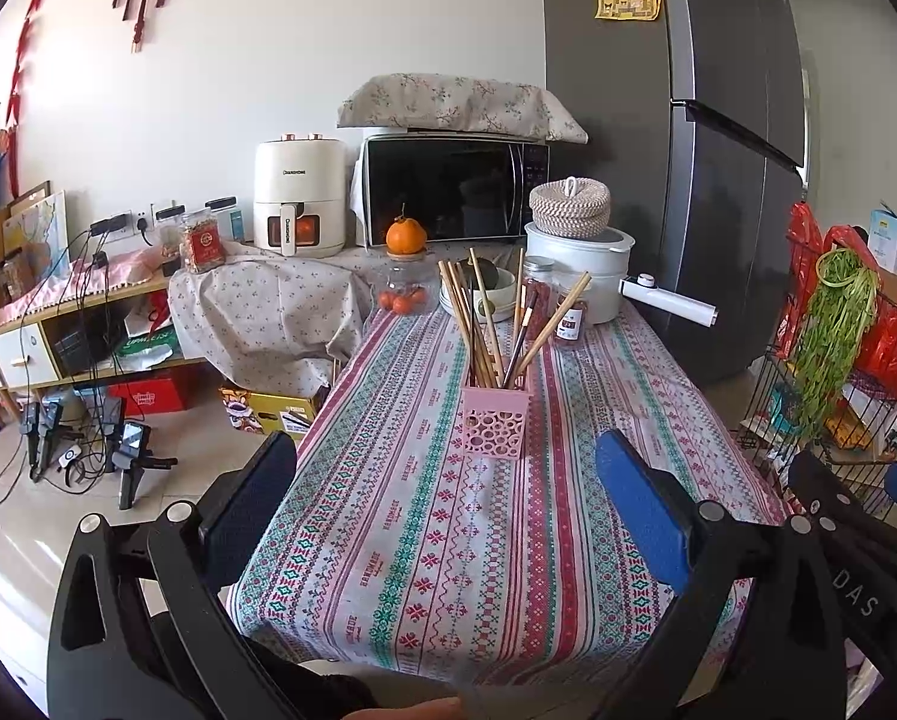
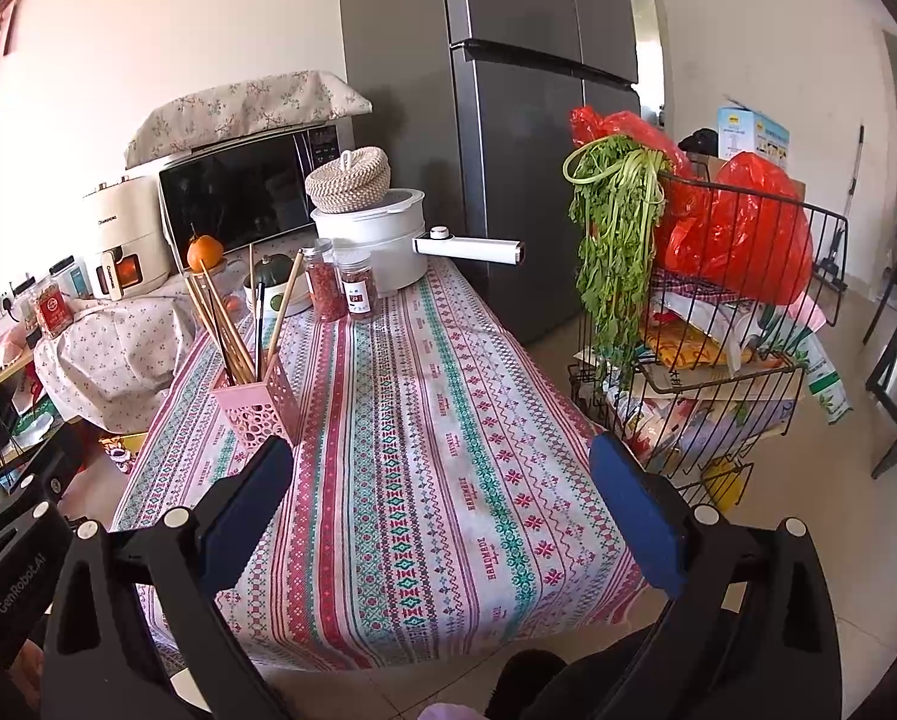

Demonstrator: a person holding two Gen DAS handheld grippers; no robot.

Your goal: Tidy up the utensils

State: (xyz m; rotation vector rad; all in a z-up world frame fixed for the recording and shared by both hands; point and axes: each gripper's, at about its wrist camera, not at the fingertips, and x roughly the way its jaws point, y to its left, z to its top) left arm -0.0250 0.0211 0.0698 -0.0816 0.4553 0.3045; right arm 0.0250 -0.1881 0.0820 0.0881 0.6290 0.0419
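The chopsticks (image 1: 490, 324) stand bundled in a pink perforated holder (image 1: 495, 423) on the patterned tablecloth (image 1: 424, 540) of the surface, roughly midway along it and toward its left edge as the right wrist view shows it; every stick seems already to be in the holder, splayed outward like a fan, with none lying loose on the cloth. The holder looks light and top-heavy, so the likeliest mishap is tipping it: a nudge to the leaning sticks or to the thin plastic wall could topple it and scatter them, some perhaps over the near left edge onto the floor. The loose cloth could also drag or bunch if a finger catches it. The left hand-held gripper (image 1: 448, 504) hovers over the near end of the surface with its blue pads spread wide and nothing between them, the holder straight ahead; the right hand-held gripper (image 2: 442, 498) is likewise wide apart and empty, aimed further right over bare cloth. Behind the holder, close to the stick tips, stand stacked bowls (image 1: 487, 294), two spice jars (image 2: 343, 288), a glass jar of small oranges (image 1: 405, 294) and a white pot (image 1: 580, 264) with a long handle, all easy to knock on an overreach. A wire rack (image 2: 742, 324) with greens and red bags crowds the right side.
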